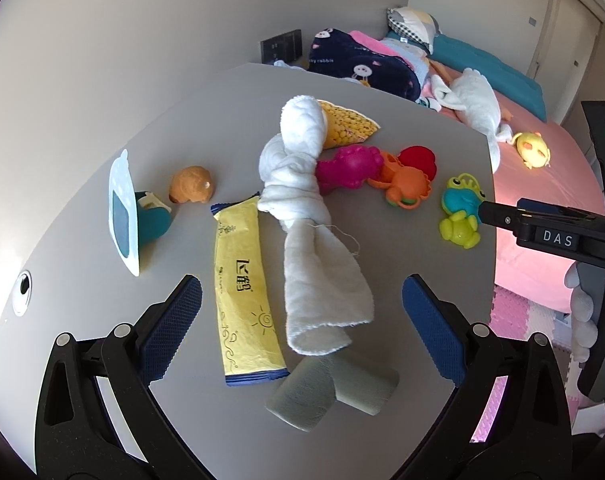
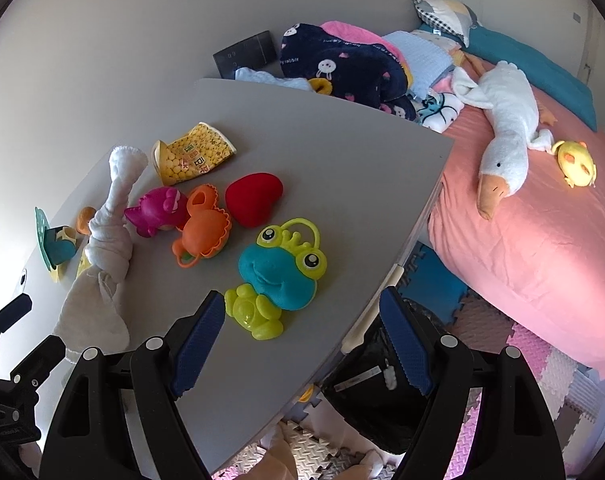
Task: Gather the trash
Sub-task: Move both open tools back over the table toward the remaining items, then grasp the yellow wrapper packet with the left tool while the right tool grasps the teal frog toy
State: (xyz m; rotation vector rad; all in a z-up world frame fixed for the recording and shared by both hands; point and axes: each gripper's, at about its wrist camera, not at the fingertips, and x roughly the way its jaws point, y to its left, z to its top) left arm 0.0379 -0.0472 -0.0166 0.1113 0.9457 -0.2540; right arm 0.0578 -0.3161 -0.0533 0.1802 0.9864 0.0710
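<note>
Left gripper [image 1: 302, 324] spread wide, empty, above grey table [image 1: 162, 140]. Flat yellow foil sachet wrapper [image 1: 244, 296] lies just ahead between fingers, long axis running away; right gripper [image 2: 302, 344], also spread, farther.

Toys all over the grey table [image 2: 322, 128]: a frog [image 2: 280, 276], red heart [image 2: 253, 198], orange crab [image 2: 204, 232], pink toy [image 2: 156, 210]. Stuffed goose [image 2: 506, 140] flopped on the pink bed [image 2: 542, 240].

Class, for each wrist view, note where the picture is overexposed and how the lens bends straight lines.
Left wrist view: glare washes out the grey table at its left side, and the table's edges bow. Right wrist view: sunlight bleaches the pink bedsheet, and the table edge curves; dark vignette rings both views.
</note>
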